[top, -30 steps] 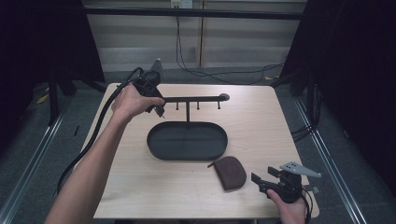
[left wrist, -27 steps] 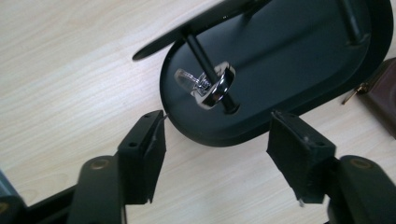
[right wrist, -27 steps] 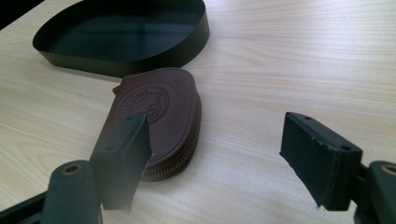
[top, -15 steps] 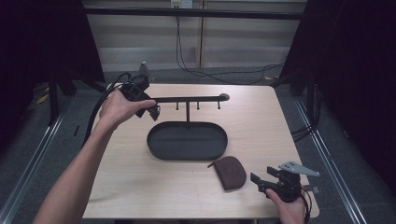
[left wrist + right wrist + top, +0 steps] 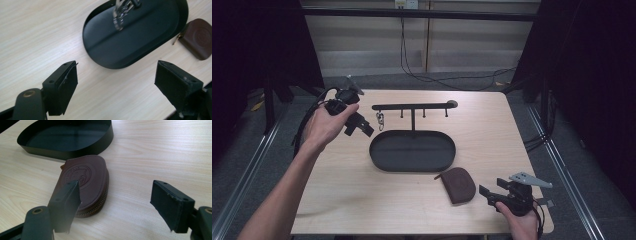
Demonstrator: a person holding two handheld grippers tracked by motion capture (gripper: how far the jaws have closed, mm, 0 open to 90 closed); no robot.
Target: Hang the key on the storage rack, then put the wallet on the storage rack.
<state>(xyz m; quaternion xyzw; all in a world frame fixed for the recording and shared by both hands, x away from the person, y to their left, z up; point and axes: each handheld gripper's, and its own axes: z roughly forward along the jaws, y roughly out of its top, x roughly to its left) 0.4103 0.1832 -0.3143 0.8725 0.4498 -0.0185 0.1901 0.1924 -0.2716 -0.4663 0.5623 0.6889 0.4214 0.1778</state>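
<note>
A black oval tray [image 5: 412, 150] sits mid-table with a T-shaped hook rack [image 5: 413, 107] standing at its far edge. A metal key ring [image 5: 380, 120] hangs from the rack's left end, blurred in the left gripper view [image 5: 121, 13]. A brown leather zip pouch [image 5: 459, 184] lies flat just right of the tray's near end, and in the right gripper view [image 5: 85, 182]. My left gripper [image 5: 362, 127] is held open above the table, left of the key ring, nothing in it. My right gripper [image 5: 488, 193] stands open near the front right edge, just right of the pouch.
The light wooden table [image 5: 337, 200] has bare room at front left and along the right side. Cables [image 5: 304, 125] trail off the left edge from the left gripper. Dark floor and metal rails surround the table.
My left gripper has drawn back leftward from the rack's left end, where the key ring now hangs. The right gripper has stayed where it was.
</note>
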